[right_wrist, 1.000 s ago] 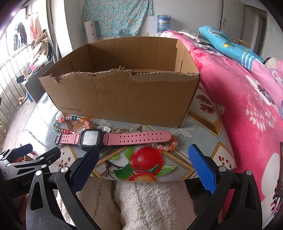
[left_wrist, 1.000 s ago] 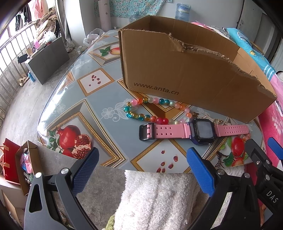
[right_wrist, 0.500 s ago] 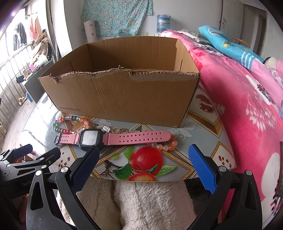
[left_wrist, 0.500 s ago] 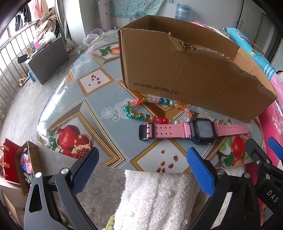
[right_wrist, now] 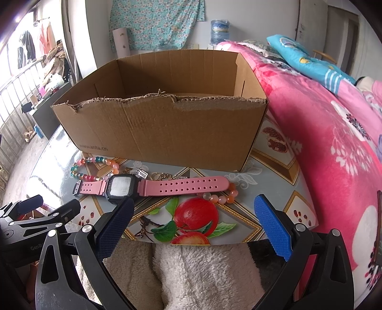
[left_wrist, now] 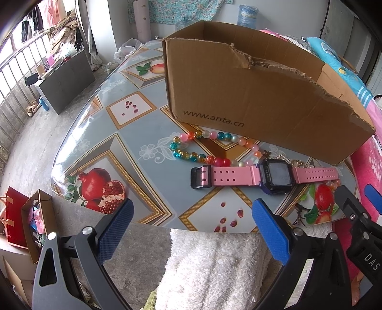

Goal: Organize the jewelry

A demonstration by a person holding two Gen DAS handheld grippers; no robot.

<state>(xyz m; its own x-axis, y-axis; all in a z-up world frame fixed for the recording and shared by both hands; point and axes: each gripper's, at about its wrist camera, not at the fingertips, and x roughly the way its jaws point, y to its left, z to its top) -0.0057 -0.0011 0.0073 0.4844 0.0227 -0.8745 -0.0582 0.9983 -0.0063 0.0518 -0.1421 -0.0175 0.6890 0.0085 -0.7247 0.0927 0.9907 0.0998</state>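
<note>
Nothing moved since earlier frames: left gripper [left_wrist: 191, 229] and right gripper [right_wrist: 193, 226] fingers apart, empty; pink watch [right_wrist: 152, 186] untouched at 12 o'clock, organizing not begun

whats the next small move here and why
Probably ease the right gripper forward and down onto the pink watch: both grippers are open and empty, the watch lies flat nearest it, and the cardboard box stands right behind.

**A bright bedroom with a bed and a fruit-picture table**

The table [left_wrist: 133, 133] has a shiny cover with apples and pomegranates. A bed with a pink flowery blanket [right_wrist: 334, 133] stands beside it. A blue flowered cloth [right_wrist: 155, 21] hangs on the white wall. Daylight comes through barred windows [left_wrist: 16, 78]. The floor [left_wrist: 28, 152] is grey.
</note>
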